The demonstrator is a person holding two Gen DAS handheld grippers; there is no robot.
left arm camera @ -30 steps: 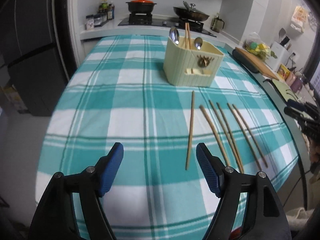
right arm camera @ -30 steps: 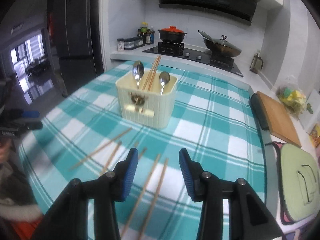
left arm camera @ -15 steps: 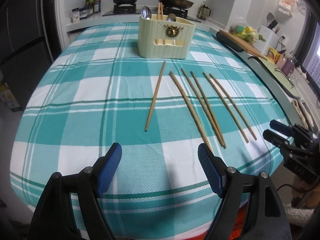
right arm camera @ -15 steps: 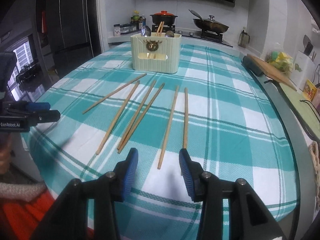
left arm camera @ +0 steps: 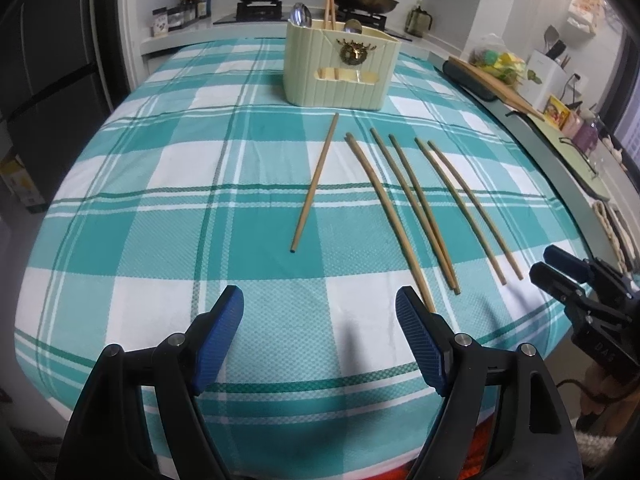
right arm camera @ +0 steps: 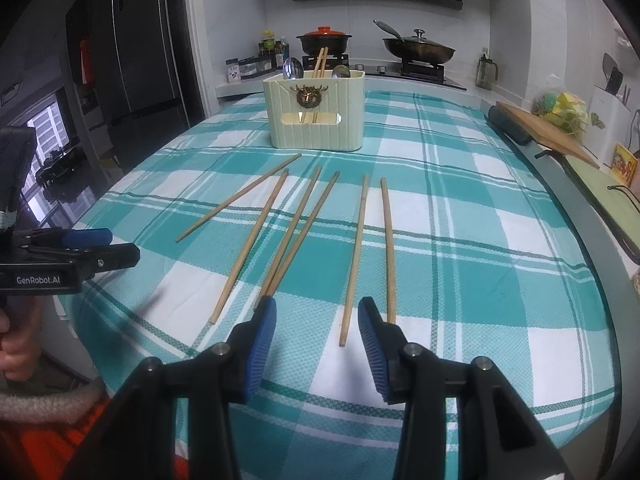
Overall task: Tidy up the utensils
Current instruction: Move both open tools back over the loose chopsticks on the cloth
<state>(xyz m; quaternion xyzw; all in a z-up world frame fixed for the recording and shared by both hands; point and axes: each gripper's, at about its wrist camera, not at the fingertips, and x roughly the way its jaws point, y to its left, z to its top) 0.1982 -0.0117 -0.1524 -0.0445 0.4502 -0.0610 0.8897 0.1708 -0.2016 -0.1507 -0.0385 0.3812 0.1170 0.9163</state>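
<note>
Several wooden chopsticks [left arm camera: 404, 200] lie loose on the teal checked tablecloth [left arm camera: 160, 184], fanned out in front of a cream utensil holder [left arm camera: 340, 70] that holds two spoons and a pair of chopsticks. They also show in the right wrist view [right arm camera: 296, 232], with the holder [right arm camera: 316, 110] behind. My left gripper [left arm camera: 320, 324] is open and empty near the table's front edge, short of the chopsticks' near ends. My right gripper [right arm camera: 316, 328] is open and empty, its jaws over the near end of one chopstick [right arm camera: 352, 264]. Each gripper shows in the other's view: the right [left arm camera: 560, 268], the left [right arm camera: 100, 248].
A stove with a red-lidded pot [right arm camera: 324, 40] and a wok [right arm camera: 418, 50] stands behind the table. A cutting board [right arm camera: 548, 132] and a green mat [right arm camera: 604, 188] lie on the counter at the right. A dark fridge [right arm camera: 136, 60] stands at the left.
Both grippers have drawn back from near the holder to the table's front edge. Between half a second ago and now they moved little. Both stayed open.
</note>
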